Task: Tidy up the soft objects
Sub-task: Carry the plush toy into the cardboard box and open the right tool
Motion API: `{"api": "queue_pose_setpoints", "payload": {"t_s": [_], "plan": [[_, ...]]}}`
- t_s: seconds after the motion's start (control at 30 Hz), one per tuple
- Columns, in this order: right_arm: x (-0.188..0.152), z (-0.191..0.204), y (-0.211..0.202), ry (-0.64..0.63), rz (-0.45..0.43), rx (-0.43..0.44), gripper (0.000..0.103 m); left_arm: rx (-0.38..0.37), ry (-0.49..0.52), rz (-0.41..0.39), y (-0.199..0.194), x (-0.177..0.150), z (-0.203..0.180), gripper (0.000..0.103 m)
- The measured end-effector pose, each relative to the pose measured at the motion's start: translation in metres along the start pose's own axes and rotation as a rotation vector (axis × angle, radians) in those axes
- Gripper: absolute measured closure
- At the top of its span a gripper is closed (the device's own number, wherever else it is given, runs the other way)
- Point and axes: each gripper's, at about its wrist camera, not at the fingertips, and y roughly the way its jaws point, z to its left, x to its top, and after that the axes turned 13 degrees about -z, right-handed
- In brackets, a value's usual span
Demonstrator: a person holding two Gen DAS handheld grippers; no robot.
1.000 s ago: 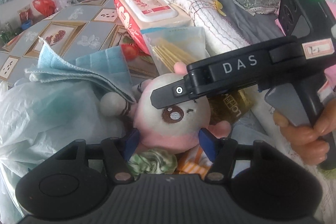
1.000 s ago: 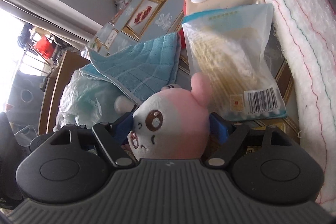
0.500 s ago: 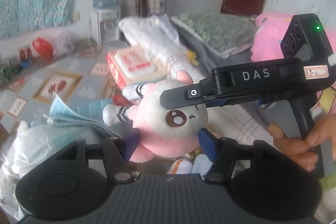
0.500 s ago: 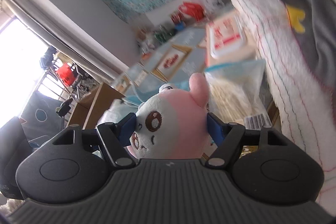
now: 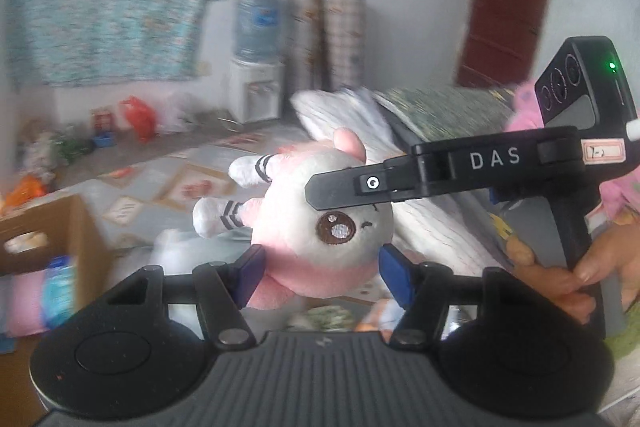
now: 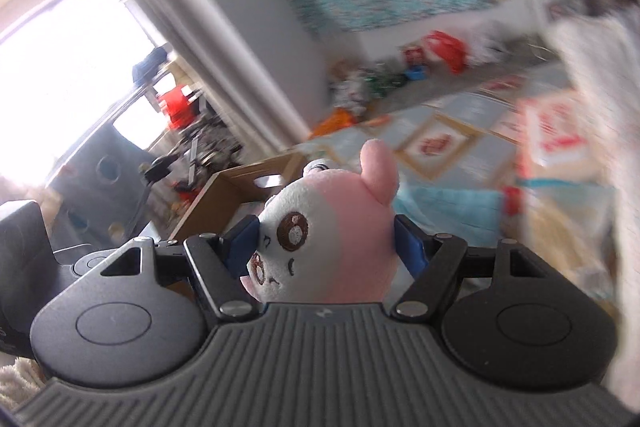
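A round pink and white plush toy (image 5: pixel 320 227) with brown stitched eyes and striped white limbs hangs in the air, lifted off the pile. My left gripper (image 5: pixel 322 273) is shut on its lower body, a blue pad pressing each side. In the right wrist view the plush (image 6: pixel 332 239) faces the camera, and my right gripper (image 6: pixel 324 245) is shut on its head at both sides. One black finger (image 5: pixel 360 185) of the right gripper crosses the plush's face in the left wrist view, with a hand (image 5: pixel 560 271) on its handle.
An open cardboard box (image 5: pixel 84 227) with pink and blue soft items stands low at the left; it shows as the box (image 6: pixel 224 195) behind the plush. Folded white and grey bedding (image 5: pixel 400 163) lies at the right. A blue cloth (image 6: pixel 448 203) and packets lie below.
Both grippers have risen together with the plush, lifting it clear of the blue cloth, packets and bag. The views have tilted up toward the far wall, and the cardboard box has come into sight.
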Motion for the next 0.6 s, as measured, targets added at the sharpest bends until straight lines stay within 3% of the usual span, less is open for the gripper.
{"api": "queue_pose_setpoints", "payload": {"t_s": [0.2,0.33,0.43,0.6], "plan": [[0.004,0.084,0.075,-0.106,0.107,0.133,0.031,0.17,-0.106,-0.045,-0.053,-0.002,0.072,0.039],[-0.007,0.131,0.142,-0.172,0.24,0.168,0.031,0.265,-0.221,-0.003,-0.069,-0.017,0.13,0.039],[-0.026,0.164,0.193,-0.246,0.359,0.153,0.031,0.295,-0.33,0.055,-0.068,-0.033,0.174,0.039],[-0.058,0.201,0.26,-0.357,0.543,0.097,0.031,0.283,-0.489,0.14,-0.055,-0.065,0.236,0.039]]}}
